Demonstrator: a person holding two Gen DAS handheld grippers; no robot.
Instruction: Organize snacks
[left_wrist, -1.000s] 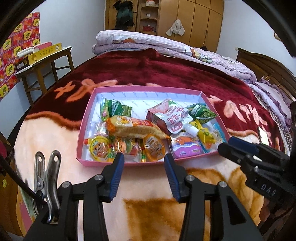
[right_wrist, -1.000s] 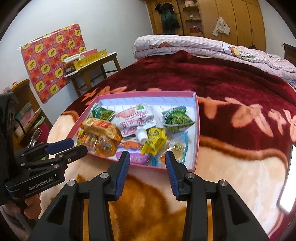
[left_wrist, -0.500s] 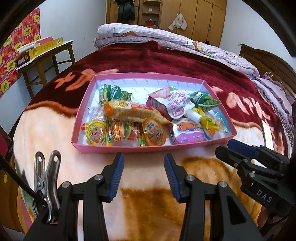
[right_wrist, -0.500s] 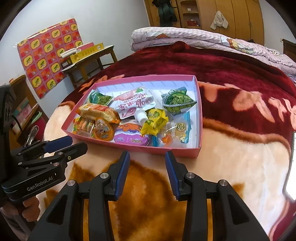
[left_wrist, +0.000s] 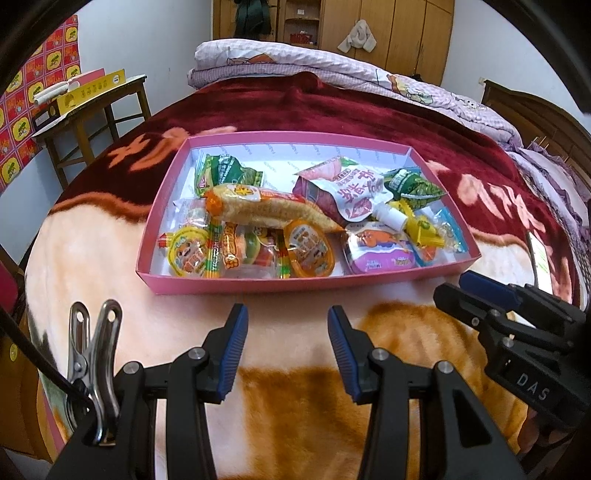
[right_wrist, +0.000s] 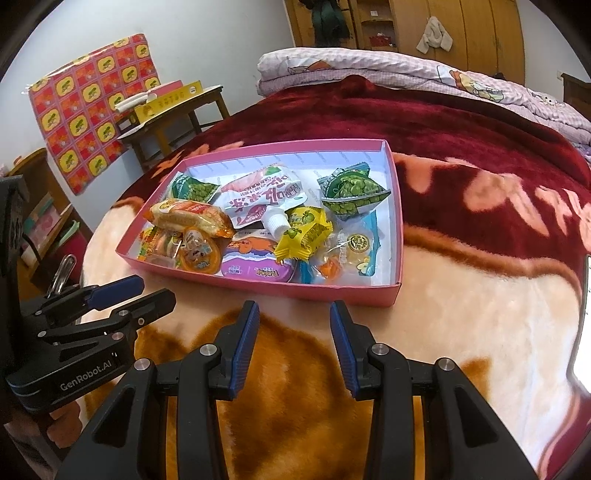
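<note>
Pulled both claws back from the pink snack tray (left_wrist: 207, 286); left gripper (left_wrist: 287, 317) and right gripper (right_wrist: 294, 311) spread apart, empty. Snacks all in, looks finished.

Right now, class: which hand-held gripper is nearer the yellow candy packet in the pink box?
Right. The right hand-held gripper sits almost directly before the yellow candy packet; the left hand-held gripper sits farther left.

Wooden side table (left_wrist: 92, 107), wardrobe (left_wrist: 388, 37)
</note>
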